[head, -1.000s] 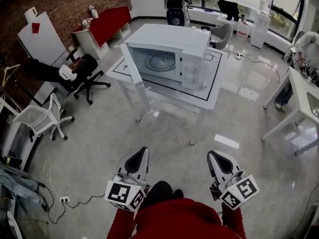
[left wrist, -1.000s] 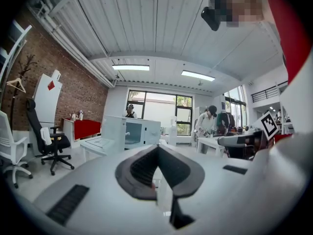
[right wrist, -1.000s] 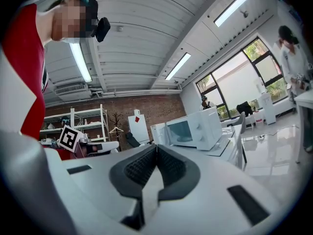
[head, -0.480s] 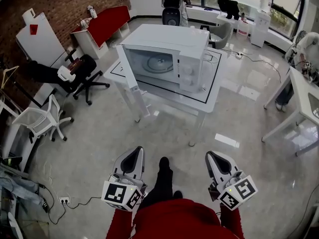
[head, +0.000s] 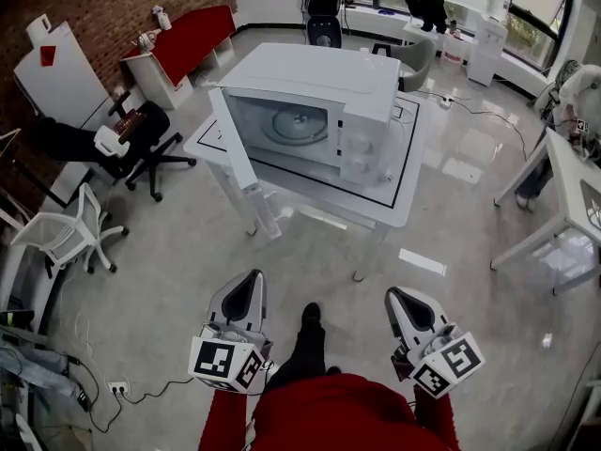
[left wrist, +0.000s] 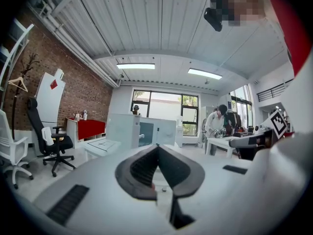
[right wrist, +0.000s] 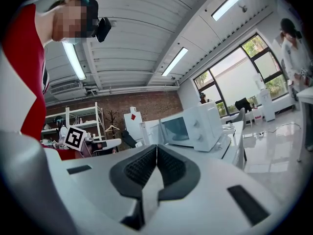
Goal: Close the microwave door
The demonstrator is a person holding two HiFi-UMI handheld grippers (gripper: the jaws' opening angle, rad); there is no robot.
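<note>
Jaws clenched, empty, on left gripper and right gripper, low at 6 o'clock, likely for pushing. Microwave at 12 o'clock on table; door hangs open toward 10 o'clock.

A black office chair and a white chair stand by the brick wall, near a red cabinet.

Left gripper, right gripper: level, jaws together.
</note>
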